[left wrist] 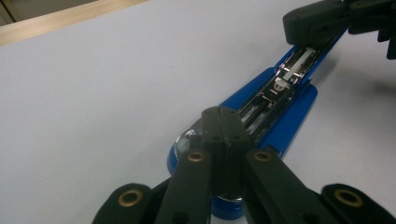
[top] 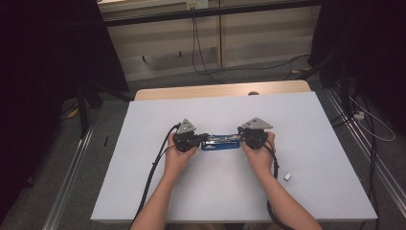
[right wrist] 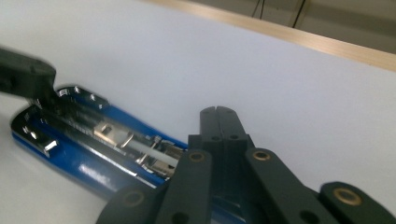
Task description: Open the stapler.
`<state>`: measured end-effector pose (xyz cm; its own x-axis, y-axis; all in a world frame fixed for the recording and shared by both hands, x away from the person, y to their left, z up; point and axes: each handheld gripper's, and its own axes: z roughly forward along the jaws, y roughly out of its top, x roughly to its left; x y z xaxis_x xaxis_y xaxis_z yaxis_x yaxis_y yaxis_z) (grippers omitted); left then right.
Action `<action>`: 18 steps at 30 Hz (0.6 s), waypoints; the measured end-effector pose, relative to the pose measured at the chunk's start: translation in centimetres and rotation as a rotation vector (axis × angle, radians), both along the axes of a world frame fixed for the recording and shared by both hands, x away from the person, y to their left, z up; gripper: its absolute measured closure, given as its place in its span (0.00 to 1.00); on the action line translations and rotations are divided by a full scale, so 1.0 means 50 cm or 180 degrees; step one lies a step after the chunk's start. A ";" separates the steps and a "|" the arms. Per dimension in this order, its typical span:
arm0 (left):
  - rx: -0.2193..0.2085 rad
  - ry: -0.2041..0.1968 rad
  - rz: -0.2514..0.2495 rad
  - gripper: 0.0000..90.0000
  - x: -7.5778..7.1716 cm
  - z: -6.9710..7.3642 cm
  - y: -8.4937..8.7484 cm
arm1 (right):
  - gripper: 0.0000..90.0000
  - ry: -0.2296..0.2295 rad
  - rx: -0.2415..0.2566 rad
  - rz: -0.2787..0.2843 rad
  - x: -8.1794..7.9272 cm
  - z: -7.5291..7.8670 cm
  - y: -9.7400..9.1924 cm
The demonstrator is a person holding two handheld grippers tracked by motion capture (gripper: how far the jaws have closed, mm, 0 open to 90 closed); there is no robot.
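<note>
I am working an opened blue stapler (top: 221,142) lying crosswise at the middle of the white desk (top: 306,143), one tool at each end. My left tool (top: 200,139) is meeting the stapler's left end and my right tool (top: 243,136) its right end, most likely so that one end is being pinned while the other is being worked. In the left gripper view the left tool (left wrist: 223,116) is showing its jaws pressed together, tips sitting over the stapler's (left wrist: 275,105) rounded blue end, with nothing pinched between them; the right tool (left wrist: 322,21) is reaching in at the far end. In the right gripper view the right tool (right wrist: 220,117) is likewise pressed together, empty, beside the stapler's (right wrist: 93,154) bare metal channel, where the spring and pusher are lying exposed.

Whether either tip is actually bearing on the stapler I cannot tell: the jaws are covering the contact spots. A small white piece (top: 287,177) is lying alone near the desk's right front; it is too small to identify.
</note>
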<state>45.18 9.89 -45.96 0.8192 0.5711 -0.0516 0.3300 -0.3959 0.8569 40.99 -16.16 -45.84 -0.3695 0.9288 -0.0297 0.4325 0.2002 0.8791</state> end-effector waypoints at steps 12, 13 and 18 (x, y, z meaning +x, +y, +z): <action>-0.0120 0.0101 0.0038 1.00 0.003 -0.003 0.005 | 1.00 0.0010 0.0085 0.0192 -0.009 0.007 -0.028; -0.0162 0.0127 0.0053 1.00 0.003 -0.001 0.006 | 1.00 0.0010 0.0095 0.0230 -0.011 0.008 -0.031; -0.0379 0.0263 0.0004 0.88 0.002 0.007 0.007 | 0.88 -0.0018 0.0168 0.0325 -0.031 0.021 -0.055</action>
<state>45.30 10.25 -45.63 0.8087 0.5579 -0.1862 0.4018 -0.2927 0.8677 39.42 -18.90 -44.80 -0.4623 0.8866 0.0159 0.4073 0.1964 0.8919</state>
